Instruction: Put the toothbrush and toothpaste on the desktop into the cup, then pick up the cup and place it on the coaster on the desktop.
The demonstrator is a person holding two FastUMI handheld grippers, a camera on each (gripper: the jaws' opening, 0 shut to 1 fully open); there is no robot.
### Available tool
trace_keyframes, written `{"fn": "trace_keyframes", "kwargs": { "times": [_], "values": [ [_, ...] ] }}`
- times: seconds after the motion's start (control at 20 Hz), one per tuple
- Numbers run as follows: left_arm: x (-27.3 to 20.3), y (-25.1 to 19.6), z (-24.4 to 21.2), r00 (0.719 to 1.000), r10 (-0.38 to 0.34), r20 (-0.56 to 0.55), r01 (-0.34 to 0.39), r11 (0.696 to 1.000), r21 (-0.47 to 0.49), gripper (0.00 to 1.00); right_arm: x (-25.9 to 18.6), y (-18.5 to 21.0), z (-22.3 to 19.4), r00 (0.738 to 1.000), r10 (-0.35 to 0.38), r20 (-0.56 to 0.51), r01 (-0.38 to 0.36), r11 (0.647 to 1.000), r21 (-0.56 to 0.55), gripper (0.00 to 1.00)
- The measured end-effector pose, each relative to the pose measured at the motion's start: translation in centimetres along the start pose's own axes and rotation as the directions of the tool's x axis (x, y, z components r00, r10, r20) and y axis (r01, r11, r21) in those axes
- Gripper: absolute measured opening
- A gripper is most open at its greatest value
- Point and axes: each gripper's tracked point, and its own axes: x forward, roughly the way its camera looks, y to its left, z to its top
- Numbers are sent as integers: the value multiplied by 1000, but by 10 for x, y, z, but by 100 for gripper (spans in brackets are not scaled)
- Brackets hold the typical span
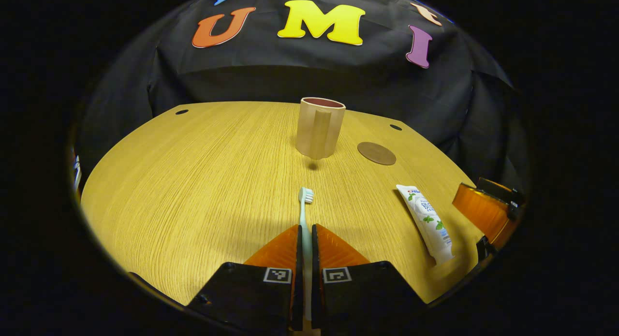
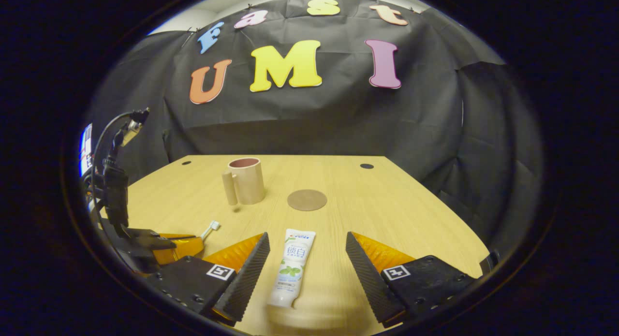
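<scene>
A pale toothbrush (image 1: 305, 205) runs between the fingers of my left gripper (image 1: 305, 228), which is shut on its handle; the bristle head points toward the beige cup (image 1: 320, 128). The cup stands upright on the wooden desktop (image 1: 193, 181), with the round brown coaster (image 1: 376, 153) just to its right. The white toothpaste tube (image 2: 292, 266) lies flat on the desktop between the wide-apart fingers of my right gripper (image 2: 307, 235), which is open and not touching it. The right gripper view also has the cup (image 2: 245, 181), the coaster (image 2: 307, 199) and the toothbrush head (image 2: 212, 226).
The black cloth wall closes the desk at the back and right. Two small dark holes (image 1: 182, 112) (image 1: 395, 127) sit near the desktop's far corners. A stand with a cable and small camera (image 2: 118, 147) rises off the desk's left edge.
</scene>
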Motion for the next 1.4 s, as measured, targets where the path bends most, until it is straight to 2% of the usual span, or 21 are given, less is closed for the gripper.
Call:
{"fn": "trace_keyframes", "kwargs": {
  "times": [0.2, 0.5, 0.55, 0.6, 0.8, 0.85, 0.9, 1.0, 1.2, 1.4],
  "values": [
    [-12, 6, 13, 997, -5, 71, 4, 1000, 8, 9, 11, 10, -21, 998, 2, -60, -4, 1000, -25, 95],
    [-39, 7, 39, 977, 3, 214, -14, 999, 52, 10, 27, 17, -49, 988, 4, -155, -1, 1000, 19, 93],
    [-42, 7, 43, 971, 5, 238, -20, 998, 62, 9, 28, 18, -52, 986, 15, -166, -11, 1000, 26, 90],
    [-47, 6, 48, 967, 7, 255, -26, 997, 68, 10, 31, 20, -57, 983, 22, -184, -15, 999, 35, 83],
    [-55, 1, 61, 954, -4, 300, -20, 997, 76, 9, 35, 22, -62, 976, 31, -214, -18, 998, 65, 70],
    [-55, 0, 61, 954, -9, 301, -14, 997, 72, 10, 36, 20, -64, 976, 19, -216, -6, 998, 62, 64],
    [-55, 0, 62, 953, -16, 303, -5, 998, 70, 10, 37, 19, -64, 975, 16, -222, -4, 998, 58, 49],
    [-58, -1, 67, 950, -13, 313, -10, 997, 71, 10, 36, 21, -63, 975, 22, -221, -10, 998, 55, 38],
    [-55, -4, 67, 951, -25, 308, 1, 997, 75, 9, 37, 24, -60, 980, 52, -193, -36, 996, 86, 30],
    [-53, -5, 74, 951, -24, 308, 2, 997, 73, 9, 31, 23, -46, 988, 76, -131, -62, 992, 108, 30]
  ]
}}
